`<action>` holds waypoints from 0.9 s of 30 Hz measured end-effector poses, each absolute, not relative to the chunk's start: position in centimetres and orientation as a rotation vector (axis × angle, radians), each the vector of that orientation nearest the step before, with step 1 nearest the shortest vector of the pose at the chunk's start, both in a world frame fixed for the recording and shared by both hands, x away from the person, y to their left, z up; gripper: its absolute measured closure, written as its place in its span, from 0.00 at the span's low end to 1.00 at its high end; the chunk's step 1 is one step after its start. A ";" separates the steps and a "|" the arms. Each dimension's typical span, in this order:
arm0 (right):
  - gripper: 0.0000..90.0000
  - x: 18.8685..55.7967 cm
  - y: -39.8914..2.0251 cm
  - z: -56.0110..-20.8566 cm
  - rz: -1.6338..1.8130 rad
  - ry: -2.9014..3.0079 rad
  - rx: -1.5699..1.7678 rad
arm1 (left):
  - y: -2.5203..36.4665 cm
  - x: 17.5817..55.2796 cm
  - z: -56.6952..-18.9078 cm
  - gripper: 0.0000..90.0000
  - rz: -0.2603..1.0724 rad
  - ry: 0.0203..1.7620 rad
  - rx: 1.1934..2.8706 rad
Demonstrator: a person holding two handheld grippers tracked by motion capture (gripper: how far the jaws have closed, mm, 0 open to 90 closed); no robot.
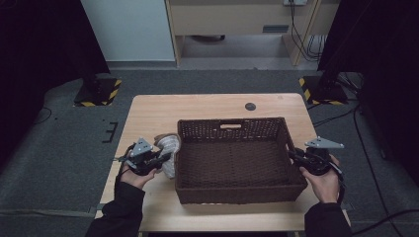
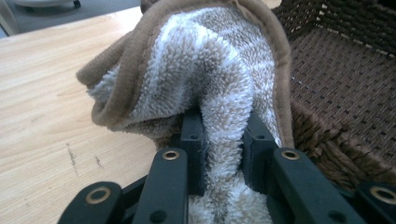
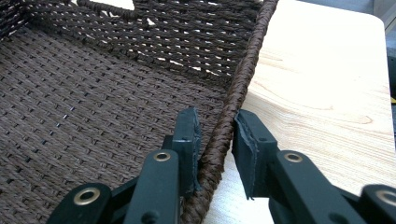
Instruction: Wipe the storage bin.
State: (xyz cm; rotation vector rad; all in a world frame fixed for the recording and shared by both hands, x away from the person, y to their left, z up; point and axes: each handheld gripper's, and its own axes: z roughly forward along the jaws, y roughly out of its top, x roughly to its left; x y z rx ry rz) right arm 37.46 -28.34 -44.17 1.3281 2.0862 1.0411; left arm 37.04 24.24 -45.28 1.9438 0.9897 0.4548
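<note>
Now we hold the towel [image 2: 210,70] pinched in our left gripper [image 1: 166,157], just beside the basket's [image 1: 237,193] left wall above the table [image 1: 163,106]. Our right gripper [image 3: 217,135] clamps the basket's right rim. Next, we judge, the towel must be lifted over the wall and released inside.

From above your near edge, the high view looks forward and down over the whole pale wooden tabletop [image 1: 148,111]. Your left gripper view sits close behind a fluffy beige-and-white towel [image 2: 210,70]; your right one hugs the rim of the dark brown woven basket [image 3: 233,93], which all three views share.
</note>
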 end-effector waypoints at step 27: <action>0.83 37.1 -26.2 -43.8 0.960 2.043 1.407 | 25.3 37.8 -43.9 0.81 0.458 0.983 1.913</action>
